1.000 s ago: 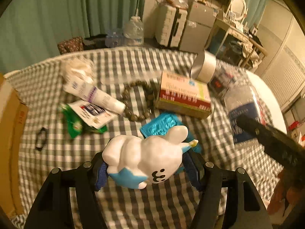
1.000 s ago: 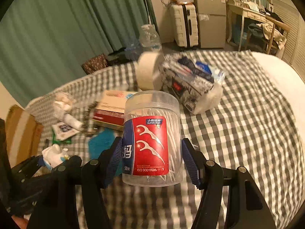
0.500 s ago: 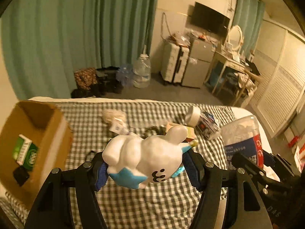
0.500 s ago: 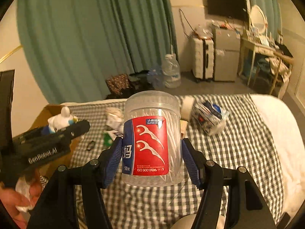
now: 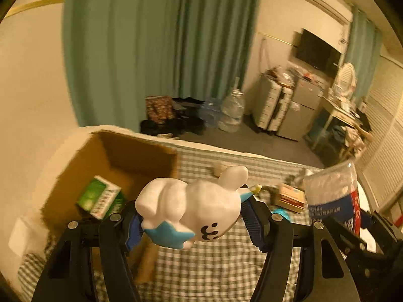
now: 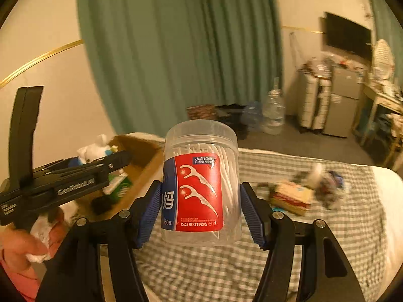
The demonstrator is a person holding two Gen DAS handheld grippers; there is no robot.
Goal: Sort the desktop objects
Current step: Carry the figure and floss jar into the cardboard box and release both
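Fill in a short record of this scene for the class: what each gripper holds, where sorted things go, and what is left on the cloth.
left gripper: shut on white rabbit toy
right gripper: shut on floss pick jar
container: cardboard box, open, green carton inside
surface: checked cloth
left on the cloth: red and cream box, blurred clutter beside it

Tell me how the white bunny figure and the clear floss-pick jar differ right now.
The bunny figure is opaque white with blue trim; the floss-pick jar is see-through with a red and blue label. The figure lies tipped on its side in the left hand-held gripper; the jar stands upright in the right hand-held gripper. The figure is lumpy, the jar a plain cylinder. Both are clamped between blue pads, lifted off the checked cloth.
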